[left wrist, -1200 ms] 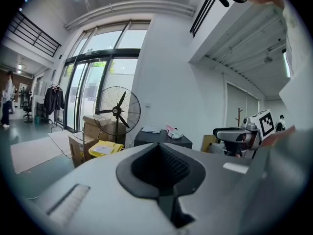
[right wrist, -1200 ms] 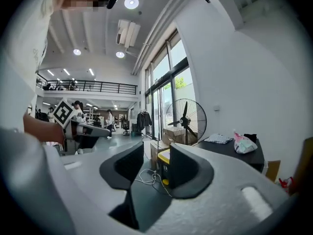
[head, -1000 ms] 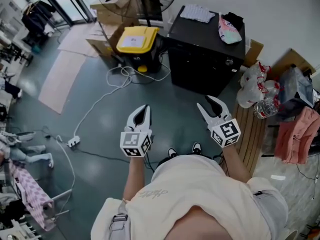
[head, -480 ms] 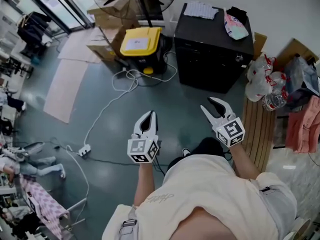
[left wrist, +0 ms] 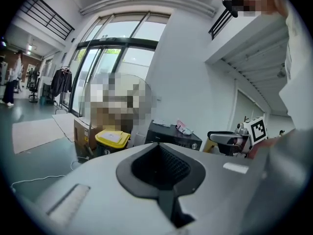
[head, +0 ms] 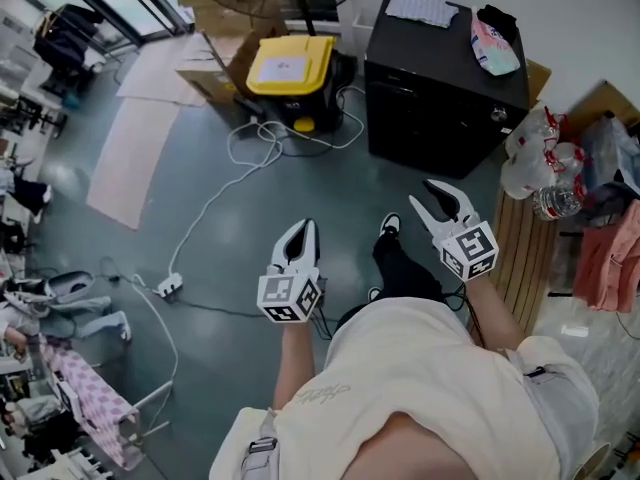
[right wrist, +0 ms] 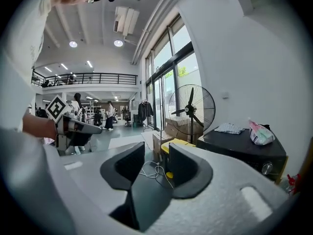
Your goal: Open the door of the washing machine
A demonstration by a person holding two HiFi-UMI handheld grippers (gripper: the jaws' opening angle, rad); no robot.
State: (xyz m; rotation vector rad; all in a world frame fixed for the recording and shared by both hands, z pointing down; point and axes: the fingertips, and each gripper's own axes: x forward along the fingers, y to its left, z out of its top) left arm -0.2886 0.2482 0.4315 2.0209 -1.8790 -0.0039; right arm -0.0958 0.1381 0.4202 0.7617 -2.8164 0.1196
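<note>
The washing machine (head: pixel 445 78) is a black box at the upper right of the head view, its front facing me and its door closed; it also shows small and far off as the washing machine (left wrist: pixel 173 136) and, at the right edge, the washing machine (right wrist: pixel 244 151). My left gripper (head: pixel 303 230) is shut and empty, held over the floor well short of the machine. My right gripper (head: pixel 422 196) is open with nothing between its fingers; its jaws have just been closing a little. It points toward the machine's front without touching it.
A yellow-lidded bin (head: pixel 290 68), cardboard boxes (head: pixel 215 28) and a fan stand left of the machine. A white cable runs to a power strip (head: pixel 170 286) on the floor. A slatted wooden pallet (head: pixel 515 258) and bagged bottles (head: pixel 545 168) lie at the right. My shoe (head: pixel 390 226) is stepping forward.
The machine has drawn nearer in the head view. Both grippers have moved forward and lower. A leg and shoe now show between the grippers.
</note>
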